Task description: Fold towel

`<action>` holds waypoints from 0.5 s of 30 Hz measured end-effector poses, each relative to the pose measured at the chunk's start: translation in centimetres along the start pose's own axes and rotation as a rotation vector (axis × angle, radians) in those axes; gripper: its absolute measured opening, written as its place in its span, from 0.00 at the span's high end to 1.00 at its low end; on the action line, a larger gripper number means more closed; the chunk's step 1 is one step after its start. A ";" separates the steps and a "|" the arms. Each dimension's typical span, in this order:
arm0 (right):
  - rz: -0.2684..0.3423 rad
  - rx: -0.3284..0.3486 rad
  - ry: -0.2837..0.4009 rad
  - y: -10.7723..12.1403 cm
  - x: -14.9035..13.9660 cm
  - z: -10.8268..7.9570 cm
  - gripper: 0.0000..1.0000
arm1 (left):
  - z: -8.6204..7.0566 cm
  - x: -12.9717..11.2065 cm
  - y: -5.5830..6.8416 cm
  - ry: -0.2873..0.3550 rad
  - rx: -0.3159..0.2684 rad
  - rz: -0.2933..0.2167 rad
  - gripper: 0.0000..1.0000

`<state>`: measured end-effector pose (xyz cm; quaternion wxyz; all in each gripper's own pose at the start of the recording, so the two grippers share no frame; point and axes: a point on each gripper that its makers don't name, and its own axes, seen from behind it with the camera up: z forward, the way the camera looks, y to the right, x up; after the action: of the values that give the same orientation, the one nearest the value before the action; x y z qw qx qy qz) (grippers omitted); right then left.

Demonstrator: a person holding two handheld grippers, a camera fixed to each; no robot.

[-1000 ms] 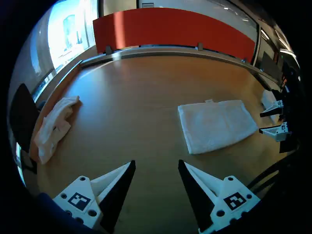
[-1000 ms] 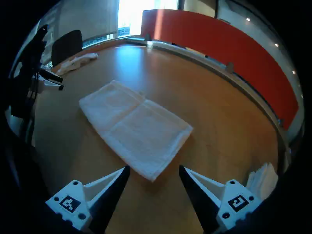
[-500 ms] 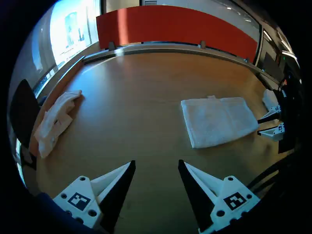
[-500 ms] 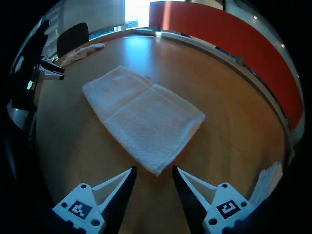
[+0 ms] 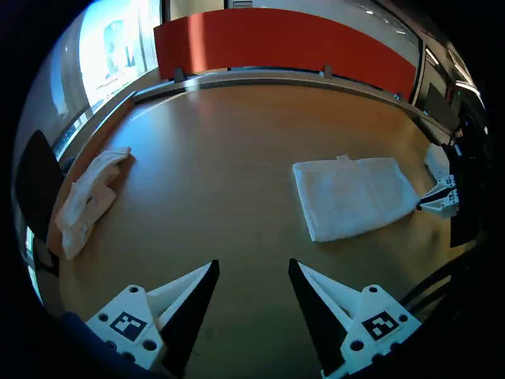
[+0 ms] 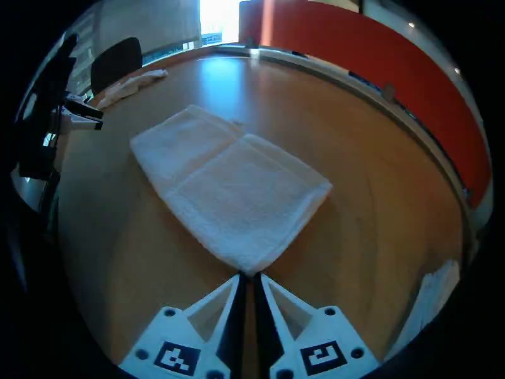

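Right gripper (image 6: 247, 281) clenched to a sliver at the near corner of the towel (image 6: 233, 189); whether cloth is caught between the tips cannot be told.
A crumpled cloth (image 5: 88, 199) lies at the left edge of the table (image 5: 221, 145). The left gripper (image 5: 252, 265) hangs spread over bare wood. Right of centre the white towel lies flat, folded double. Another white cloth (image 6: 429, 297) is cut off far right.
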<state>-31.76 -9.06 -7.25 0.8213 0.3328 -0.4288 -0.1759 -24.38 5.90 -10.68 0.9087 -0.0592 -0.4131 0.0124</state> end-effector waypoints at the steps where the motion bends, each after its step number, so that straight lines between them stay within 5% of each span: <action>1: 0.004 -0.001 0.004 0.0 0.1 -0.1 0.73 | 0.0 0.0 0.0 0.000 0.000 0.000 0.19; 15: -0.028 -0.029 0.049 0.4 2.9 -2.8 0.66 | 0.1 -0.1 0.0 0.001 -0.001 -0.002 0.19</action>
<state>-27.79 -9.33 -6.48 0.8339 0.3309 -0.4011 -0.1851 -24.51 5.87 -10.65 0.9090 -0.0592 -0.4125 0.0114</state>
